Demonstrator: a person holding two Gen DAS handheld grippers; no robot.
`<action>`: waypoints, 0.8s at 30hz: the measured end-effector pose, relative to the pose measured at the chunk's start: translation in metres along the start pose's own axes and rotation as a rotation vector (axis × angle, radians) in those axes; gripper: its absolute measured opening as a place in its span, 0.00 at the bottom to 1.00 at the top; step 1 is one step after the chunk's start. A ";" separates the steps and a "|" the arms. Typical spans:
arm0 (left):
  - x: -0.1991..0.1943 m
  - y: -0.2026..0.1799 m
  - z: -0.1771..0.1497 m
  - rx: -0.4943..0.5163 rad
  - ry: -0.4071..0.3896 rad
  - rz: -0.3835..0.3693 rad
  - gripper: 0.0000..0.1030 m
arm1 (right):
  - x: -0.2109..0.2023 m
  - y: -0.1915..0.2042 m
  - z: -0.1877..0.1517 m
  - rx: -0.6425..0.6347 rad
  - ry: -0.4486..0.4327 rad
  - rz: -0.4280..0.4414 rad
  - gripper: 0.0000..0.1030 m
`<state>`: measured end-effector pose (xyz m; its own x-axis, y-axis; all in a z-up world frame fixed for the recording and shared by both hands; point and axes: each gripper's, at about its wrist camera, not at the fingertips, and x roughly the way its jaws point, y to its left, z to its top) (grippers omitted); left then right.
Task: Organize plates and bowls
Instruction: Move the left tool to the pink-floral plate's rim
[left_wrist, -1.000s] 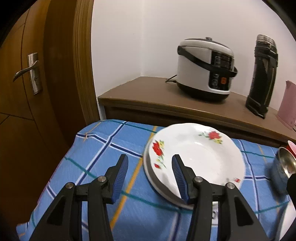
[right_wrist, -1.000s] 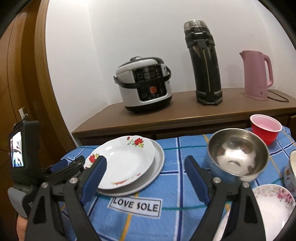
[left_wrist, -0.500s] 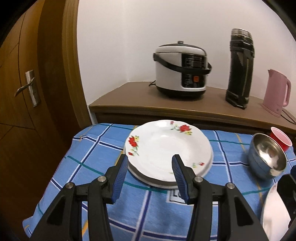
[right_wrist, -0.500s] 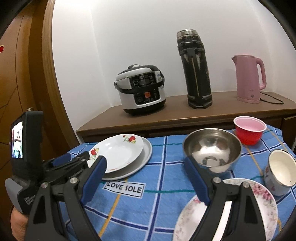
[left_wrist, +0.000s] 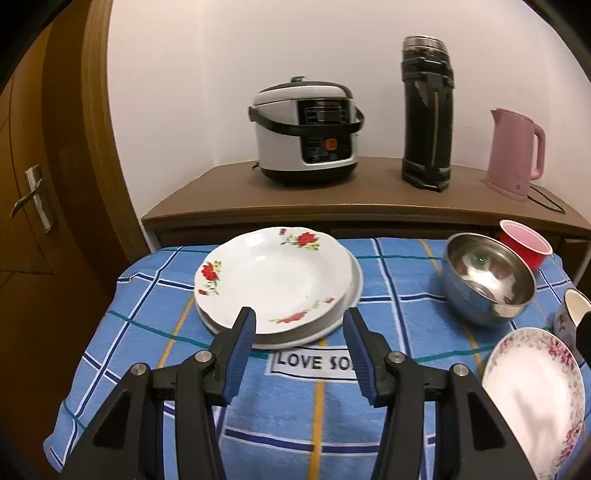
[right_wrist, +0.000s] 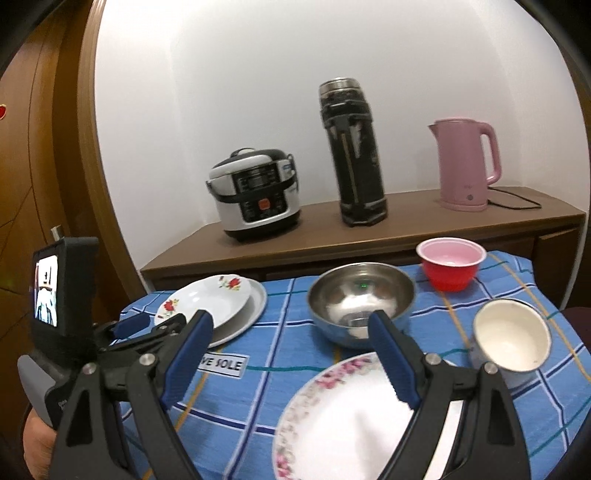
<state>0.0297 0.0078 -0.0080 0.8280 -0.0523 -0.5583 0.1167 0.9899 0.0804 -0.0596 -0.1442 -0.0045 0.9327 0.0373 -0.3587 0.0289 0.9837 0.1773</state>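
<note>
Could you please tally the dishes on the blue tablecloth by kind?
Plates: 3 (rose plate stacked on a plain plate, pink-flowered plate)
Bowls: 2 (steel bowl, red bowl)
Cups: 1 (white cup)
Total: 6

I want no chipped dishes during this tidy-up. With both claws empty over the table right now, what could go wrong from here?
1. The pink-flowered plate sits near the table's front edge; a nudge from the right claw might slide it off.
2. The rose plate rests off-centre on the plate below; gripping only its rim with the left claw could tip it.
3. The steel bowl, red cup and white cup stand close together, so reaching between them may knock one.
</note>
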 end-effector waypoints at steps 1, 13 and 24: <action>-0.001 -0.002 0.000 0.004 0.001 -0.003 0.50 | -0.002 -0.003 0.000 0.003 0.000 -0.006 0.85; -0.008 -0.027 -0.016 0.019 0.041 -0.117 0.50 | -0.025 -0.054 -0.014 0.046 0.017 -0.103 0.81; -0.005 -0.055 -0.027 0.020 0.126 -0.354 0.50 | -0.035 -0.113 -0.039 0.141 0.115 -0.173 0.64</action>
<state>0.0045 -0.0430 -0.0323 0.6606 -0.3734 -0.6512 0.3954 0.9105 -0.1210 -0.1095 -0.2493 -0.0478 0.8626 -0.1020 -0.4956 0.2421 0.9433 0.2272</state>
